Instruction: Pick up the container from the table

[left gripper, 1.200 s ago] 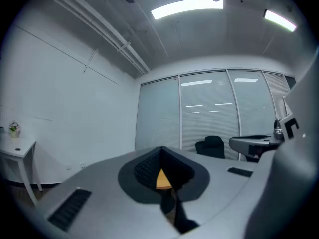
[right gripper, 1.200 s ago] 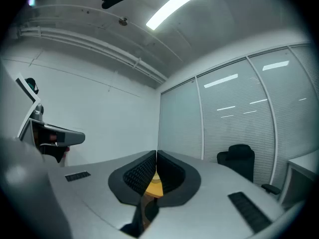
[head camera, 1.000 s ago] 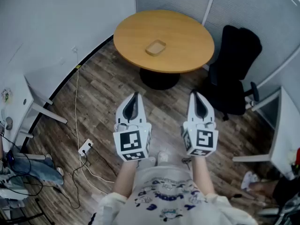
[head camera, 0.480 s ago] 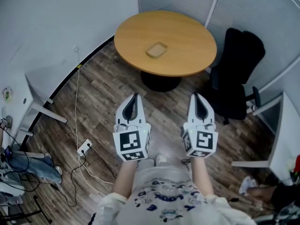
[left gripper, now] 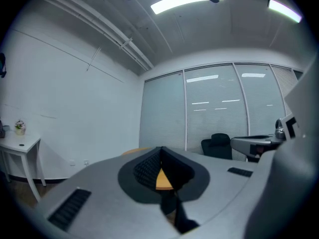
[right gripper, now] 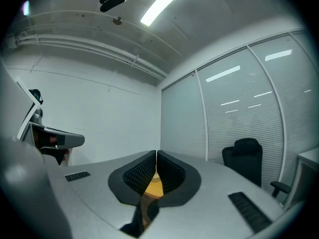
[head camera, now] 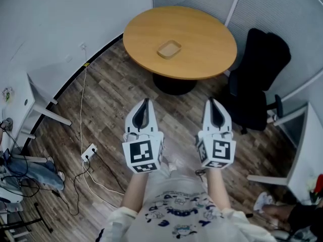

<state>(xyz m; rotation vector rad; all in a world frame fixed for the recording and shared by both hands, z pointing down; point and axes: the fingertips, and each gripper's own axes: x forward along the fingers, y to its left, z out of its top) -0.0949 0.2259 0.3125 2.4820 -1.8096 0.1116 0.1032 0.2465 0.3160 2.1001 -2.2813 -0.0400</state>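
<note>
A small shallow tan container (head camera: 169, 49) rests near the middle of a round wooden table (head camera: 202, 19) at the top of the head view. My left gripper (head camera: 146, 102) and right gripper (head camera: 211, 101) hang side by side over the floor, well short of the table, both pointing toward it. Each has its jaws shut with nothing between them. In the left gripper view the left gripper (left gripper: 160, 148) shows a sliver of the orange tabletop (left gripper: 163, 179) behind its tips. The right gripper (right gripper: 156, 153) frames the table (right gripper: 153, 187) likewise. The container is hidden in both gripper views.
A black office chair (head camera: 260, 79) stands right of the table. A white desk (head camera: 20, 102) is at the left, with a white cable (head camera: 82, 105) running to a power strip (head camera: 90, 153) on the wood floor. Glass partitions with blinds (left gripper: 224, 113) close the room behind the table.
Table and container have shifted slightly upward and rightward in the head view as I edge forward. Both grippers keep the same pose and stay shut.
</note>
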